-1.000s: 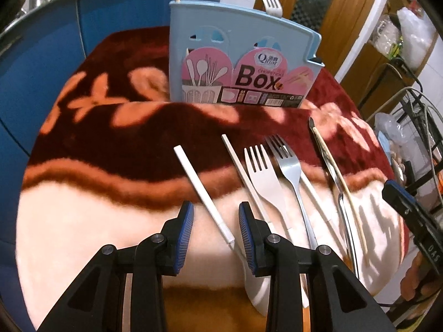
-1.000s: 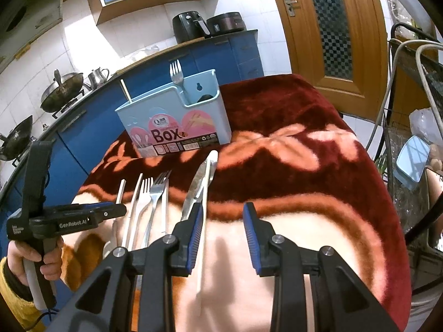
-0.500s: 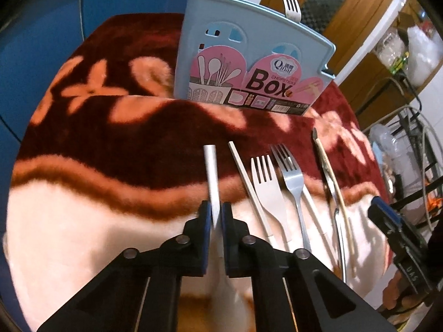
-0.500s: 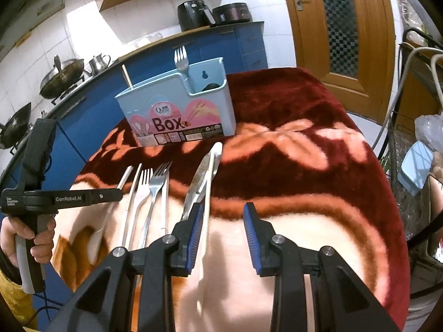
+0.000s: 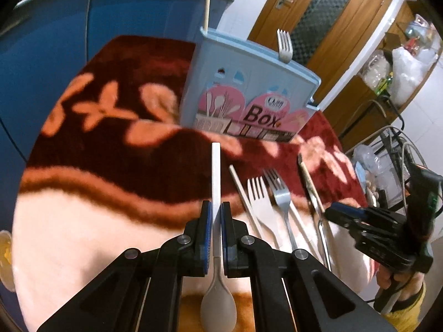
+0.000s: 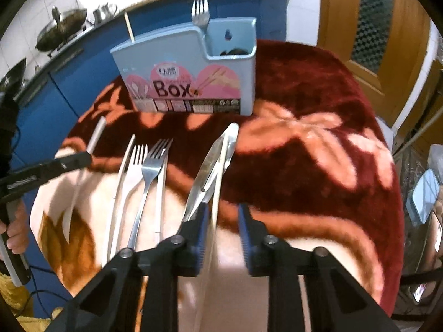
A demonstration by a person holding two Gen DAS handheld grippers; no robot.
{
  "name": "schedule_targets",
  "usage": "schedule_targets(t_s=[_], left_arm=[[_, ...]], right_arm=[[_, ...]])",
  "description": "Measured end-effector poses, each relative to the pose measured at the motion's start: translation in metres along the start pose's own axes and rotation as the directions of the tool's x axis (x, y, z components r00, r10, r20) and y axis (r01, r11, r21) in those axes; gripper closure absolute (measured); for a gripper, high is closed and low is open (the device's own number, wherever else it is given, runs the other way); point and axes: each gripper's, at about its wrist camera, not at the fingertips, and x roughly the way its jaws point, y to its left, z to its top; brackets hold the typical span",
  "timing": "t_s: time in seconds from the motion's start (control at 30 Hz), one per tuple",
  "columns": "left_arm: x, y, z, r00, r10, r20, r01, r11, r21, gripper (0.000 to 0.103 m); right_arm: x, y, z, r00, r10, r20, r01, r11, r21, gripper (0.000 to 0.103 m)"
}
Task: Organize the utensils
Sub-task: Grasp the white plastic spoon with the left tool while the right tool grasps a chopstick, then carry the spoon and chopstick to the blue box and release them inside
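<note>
Left gripper (image 5: 216,215) is clamped on one white spoon (image 5: 216,193), pads pinching the handle about mid-length. The bowl hangs back under the gripper toward the camera, the handle tip points ahead toward the blue utensil box (image 5: 249,94), and the long axis runs along the fingers, lifted off the blanket (image 5: 83,215).

Right gripper (image 6: 221,218) has its fingers spread apart and holds nothing. It sits low over the near ends of the knife (image 6: 206,171) and a white chopstick (image 6: 221,171) (the chopstick shaft passes between the two pads; contact unclear).

Count on the blanket, from the right wrist view:
- 1 steel knife, just beyond the right gripper's left pad, tip aimed at the box.
- 3 white chopsticks: one beside the knife, one right of the steel fork (image 6: 151,171), one far left (image 6: 121,177) of the white fork.
- 2 forks side by side left of the right gripper: white plastic fork (image 6: 135,171) and the steel one, tines toward the box.

All lie roughly parallel, long axes running away from the grippers toward the box.

The box stands upright beyond everything, straight ahead of both grippers. It holds 1 metal fork (image 6: 200,13), tines up, and 1 thin wooden stick (image 6: 129,30) at the opposite end.
</note>
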Motion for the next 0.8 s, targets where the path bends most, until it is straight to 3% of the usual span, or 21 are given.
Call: schedule_targets(t_s=[0.27, 0.43, 0.57, 0.8], left_arm=[[-0.015, 0.003, 0.005, 0.997, -0.016, 0.08, 0.014, 1.0, 0.026, 0.097], [-0.022, 0.002, 0.007, 0.991, -0.032, 0.134, 0.026, 0.999, 0.042, 0.097], [-0.031, 0.0, 0.01, 0.982, -0.039, 0.184, 0.029, 0.998, 0.054, 0.097], [-0.053, -0.004, 0.028, 0.957, -0.048, 0.287, 0.03, 0.997, 0.067, 0.097]], right_arm=[[0.017, 0.008, 0.014, 0.994, -0.017, -0.106, 0.012, 0.999, -0.047, 0.086], [0.019, 0.004, 0.018, 0.992, -0.004, -0.126, -0.001, 0.999, -0.037, 0.094], [0.009, -0.002, 0.014, 0.997, 0.031, -0.073, -0.03, 0.999, 0.011, 0.097], [-0.027, -0.003, 0.02, 0.992, 0.069, 0.105, -0.075, 0.996, 0.054, 0.097]])
